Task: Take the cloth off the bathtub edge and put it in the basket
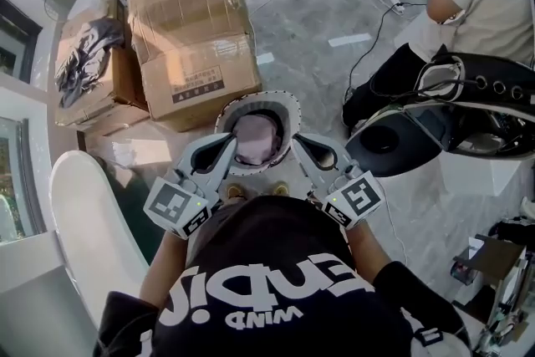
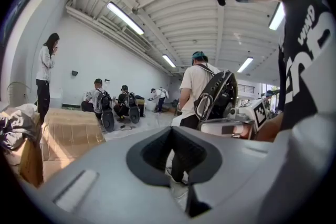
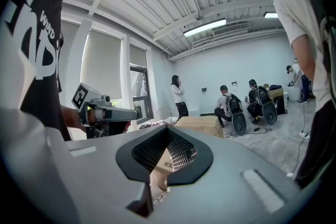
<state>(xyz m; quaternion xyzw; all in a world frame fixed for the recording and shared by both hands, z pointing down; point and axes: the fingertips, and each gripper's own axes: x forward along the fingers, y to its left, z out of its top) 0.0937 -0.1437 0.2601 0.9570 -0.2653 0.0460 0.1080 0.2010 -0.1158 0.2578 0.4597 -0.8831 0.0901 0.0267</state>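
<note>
Both the left gripper (image 1: 226, 145) and right gripper (image 1: 303, 144) are closed, empty.

Two hand-held grippers (image 1: 227, 145) (image 1: 303, 145), one basket (image 1: 289, 108), two cardboard boxes (image 1: 196, 38) (image 1: 125, 84), perhaps two cloths (image 1: 255, 138) (image 1: 84, 54).

The black T-shirt (image 1: 276, 297) carries large white lettering, seen upside down in the head view, of which only the small word "WIND" reads surely; parts of the same print show on the shirt in both gripper views. The cardboard box (image 1: 196, 29) bears a printed label (image 1: 197, 84) in black lines too small to read. The cube (image 1: 177, 207) on the left gripper (image 1: 227, 143) and the one (image 1: 358, 198) on the right gripper (image 1: 301, 140) show black-and-white square markers, patterns rather than letters.
</note>
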